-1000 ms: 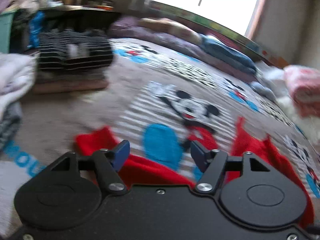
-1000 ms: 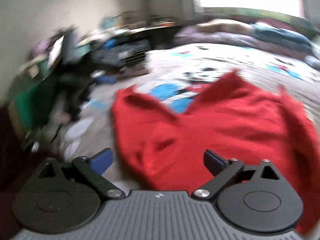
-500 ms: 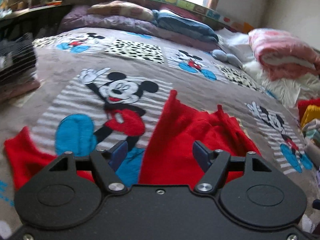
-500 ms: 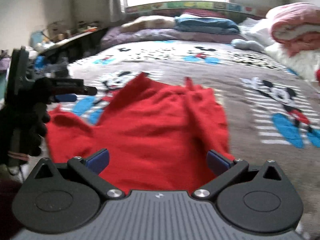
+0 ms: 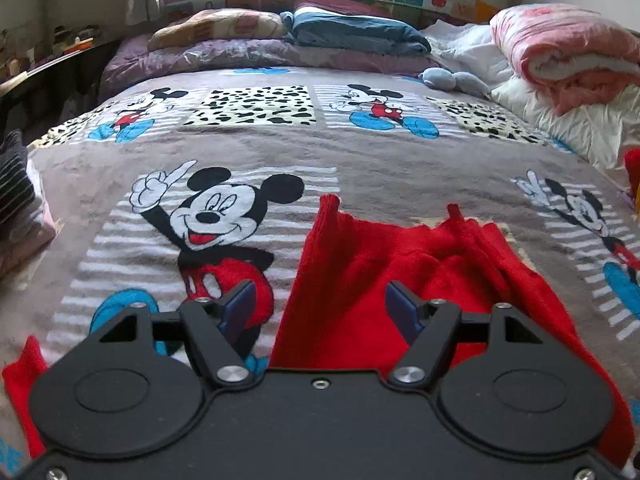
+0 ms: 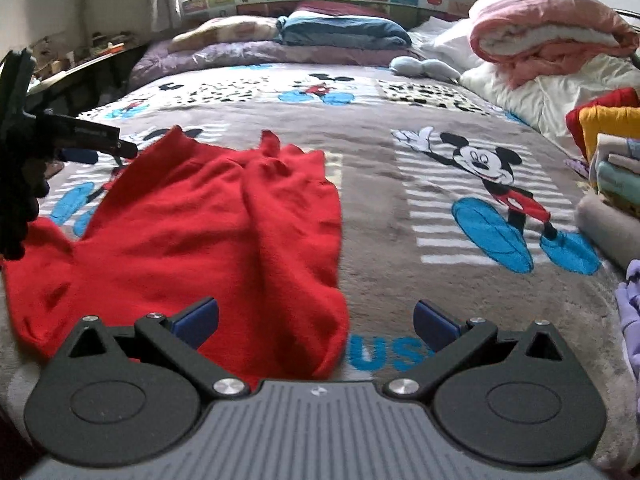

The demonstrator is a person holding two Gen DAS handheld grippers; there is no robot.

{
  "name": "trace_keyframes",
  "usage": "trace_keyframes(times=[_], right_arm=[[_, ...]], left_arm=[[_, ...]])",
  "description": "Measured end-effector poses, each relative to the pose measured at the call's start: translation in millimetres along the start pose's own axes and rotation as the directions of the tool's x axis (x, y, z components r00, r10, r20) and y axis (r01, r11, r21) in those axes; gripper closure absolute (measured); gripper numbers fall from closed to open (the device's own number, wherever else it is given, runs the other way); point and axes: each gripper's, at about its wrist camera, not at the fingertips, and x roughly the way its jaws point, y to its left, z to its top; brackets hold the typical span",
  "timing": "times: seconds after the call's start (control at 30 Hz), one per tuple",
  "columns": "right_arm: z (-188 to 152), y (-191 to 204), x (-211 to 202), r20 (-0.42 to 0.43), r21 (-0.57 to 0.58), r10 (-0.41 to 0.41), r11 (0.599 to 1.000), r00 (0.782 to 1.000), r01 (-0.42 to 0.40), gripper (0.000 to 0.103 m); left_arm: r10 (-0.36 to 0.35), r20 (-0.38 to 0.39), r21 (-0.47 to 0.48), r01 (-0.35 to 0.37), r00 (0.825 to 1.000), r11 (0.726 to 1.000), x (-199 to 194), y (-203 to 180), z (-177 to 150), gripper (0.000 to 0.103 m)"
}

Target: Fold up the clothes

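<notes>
A red garment (image 6: 208,232) lies spread and rumpled on the Mickey Mouse bedspread (image 6: 400,160). In the left wrist view the garment (image 5: 380,280) sits just ahead and to the right, with a red corner at the lower left. My left gripper (image 5: 322,310) is open and empty, hovering over the garment's left edge. My right gripper (image 6: 316,320) is open and empty above the garment's near right edge. The left gripper also shows in the right wrist view (image 6: 80,136) at the far left.
Pillows and folded bedding (image 5: 340,32) line the headboard. A pink rolled blanket (image 6: 552,36) lies at the right. A stack of folded clothes (image 6: 612,152) stands at the right edge. Striped folded clothes (image 5: 16,184) are at the left.
Both grippers have swung right, from the cluttered left side of the room to face the headboard. The red garment lies in the same place. Both grippers stay open.
</notes>
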Motion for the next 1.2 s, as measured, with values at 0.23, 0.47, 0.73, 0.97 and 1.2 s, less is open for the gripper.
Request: trace_keyframes(times=[0.23,0.47,0.73,0.97,1.2], right_arm=[[-3,-6,14,-0.010,0.010,0.014,1.000,1.000,-0.014,0.000],[-11,-13,20,0.039,0.037,0.104,0.994,0.994,-0.105,0.000],[-28,-19,38,0.060,0.029,0.160,0.986,0.985,-0.162,0.000],[-47,-29,54,0.069,0.034,0.201,0.978,0.977,-0.204,0.000],[-55,-29,58,0.110,0.011,0.211,0.977,0.971,-0.213,0.000]], left_arm=[[0.007,-0.004,-0.004,-0.007,1.000,1.000,20,13,12,0.032],[0.003,-0.011,0.016,-0.003,1.000,1.000,39,18,21,0.038],[-0.053,-0.045,-0.086,0.049,0.998,0.995,66,43,21,0.096],[-0.030,-0.094,-0.133,0.017,0.995,0.991,92,64,10,0.098],[-0.093,-0.006,-0.288,0.087,0.996,0.954,67,83,11,0.090]])
